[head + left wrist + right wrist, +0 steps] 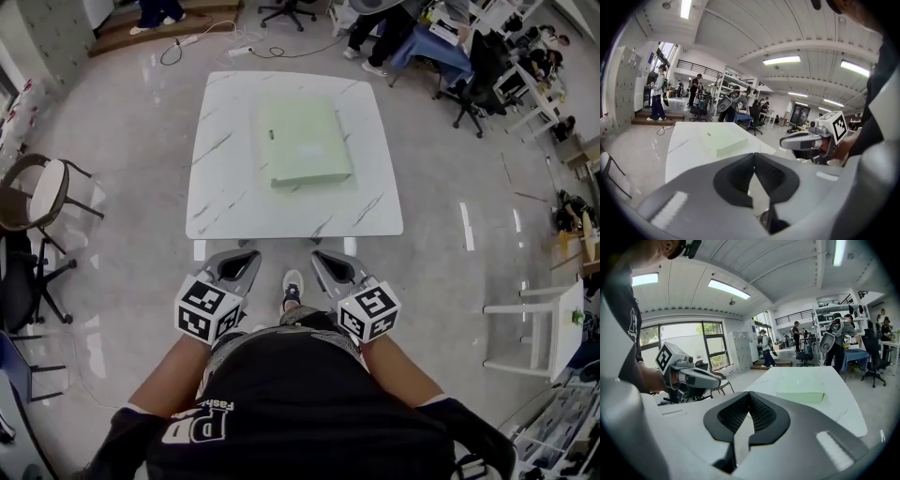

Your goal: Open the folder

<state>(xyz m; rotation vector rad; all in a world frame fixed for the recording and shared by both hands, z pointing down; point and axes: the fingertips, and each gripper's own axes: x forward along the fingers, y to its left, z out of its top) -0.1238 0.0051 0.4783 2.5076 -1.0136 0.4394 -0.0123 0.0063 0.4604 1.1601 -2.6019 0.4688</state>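
Closest to the head camera is the person's black shirt [309,403]; its white letters show only in part and I cannot read them. One pale green folder [302,141] lies flat and closed on the one white, marble-patterned bench [216,187], a little past the middle and slightly turned against the bench edges. All four of its edges are inside the bench top, with bare surface on every side, more at the left and at the near side. A small mark on its cover is too small to read. Two tools are held in front of the near bench edge, above the floor and well apart from the folder: the left tool [249,255] and the right tool [320,254]. On each tool the jaws are pressed together at the tips with nothing between them, and each carries one cube with black-and-white square markers. One shoe [292,284] shows between them. Glossy grey floor [141,122] lies open around the bench; two chairs [42,202] stand to the left.
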